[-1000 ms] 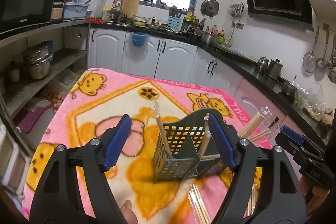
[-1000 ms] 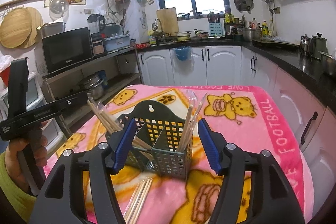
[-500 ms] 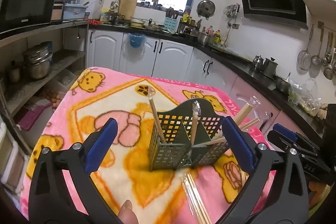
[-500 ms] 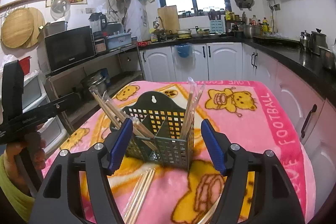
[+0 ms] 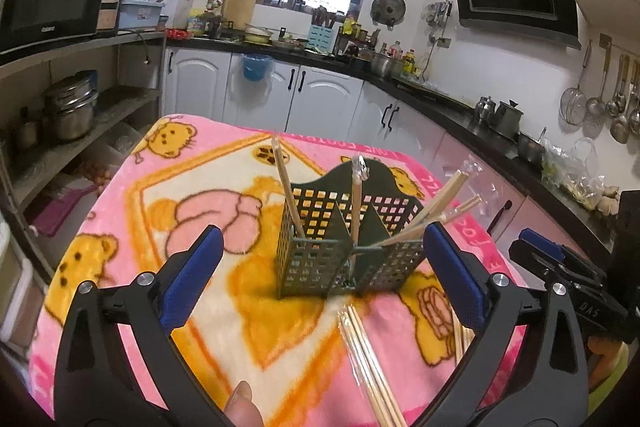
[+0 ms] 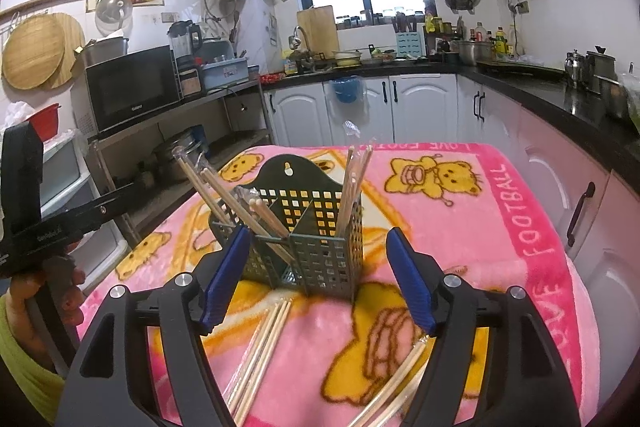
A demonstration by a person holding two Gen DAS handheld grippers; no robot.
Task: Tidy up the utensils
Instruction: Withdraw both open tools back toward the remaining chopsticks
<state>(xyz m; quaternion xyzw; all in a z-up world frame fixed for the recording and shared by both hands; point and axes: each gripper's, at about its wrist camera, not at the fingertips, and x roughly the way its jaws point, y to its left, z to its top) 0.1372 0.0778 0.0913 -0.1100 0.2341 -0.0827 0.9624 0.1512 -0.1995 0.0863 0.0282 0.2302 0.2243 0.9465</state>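
Chopsticks (image 5: 286, 193) released; left gripper (image 5: 320, 277) wider.

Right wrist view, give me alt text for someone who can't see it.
Open, empty right tongs face a green slotted holder with wrapped chopsticks standing in it, on a pink bear blanket. More wrapped pairs lie in front.

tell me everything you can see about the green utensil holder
The green utensil holder is a dark green caddy that looks like plastic, with square-perforated walls, inner dividers forming compartments, and a taller arched back panel with a keyhole hanging slot. It stands upright on the pink cartoon blanket. Wrapped chopsticks lean inside several compartments, poking above the rim. More pairs lie on the blanket in front. Neither gripper touches it.
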